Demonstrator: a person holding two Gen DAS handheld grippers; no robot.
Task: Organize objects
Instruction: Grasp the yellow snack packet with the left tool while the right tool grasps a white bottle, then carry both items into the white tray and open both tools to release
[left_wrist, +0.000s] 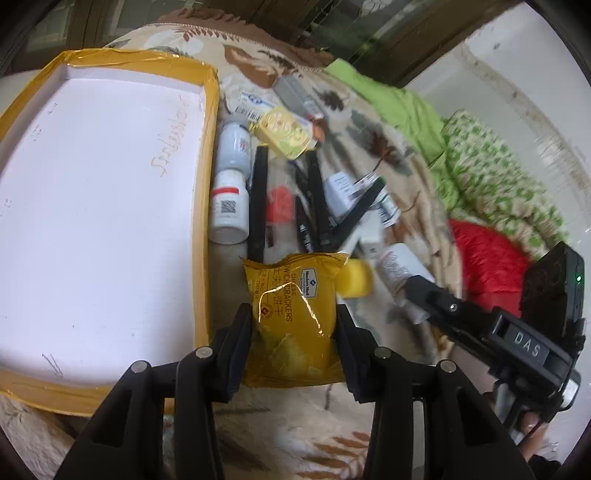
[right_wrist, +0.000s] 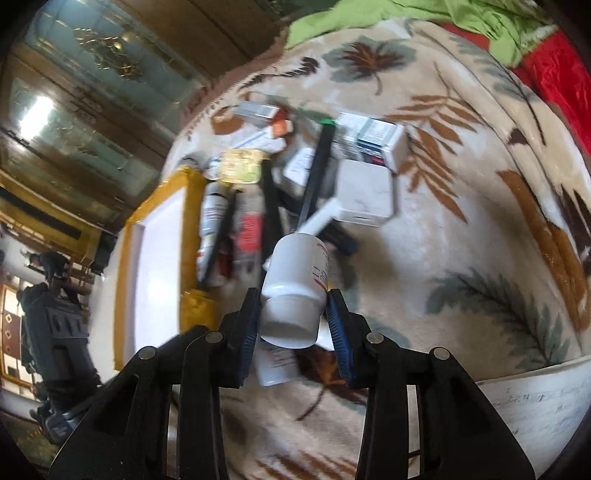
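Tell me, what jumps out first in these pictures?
The shiny yellow cracker packet pinched between the left gripper's fingers, right in the middle of the left view. Beside it lies the big white tray with a yellow taped rim, nothing visible inside. In the right view, a white bottle is squeezed by the right gripper, above a heap of small things on the leafy blanket.

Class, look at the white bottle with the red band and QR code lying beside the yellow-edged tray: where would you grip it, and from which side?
Probably grip the white bottle across its round body near the middle, coming down from above. It lies on its side along the tray wall, with a black stick close on the other side, so jaws fit best over its curved flanks.
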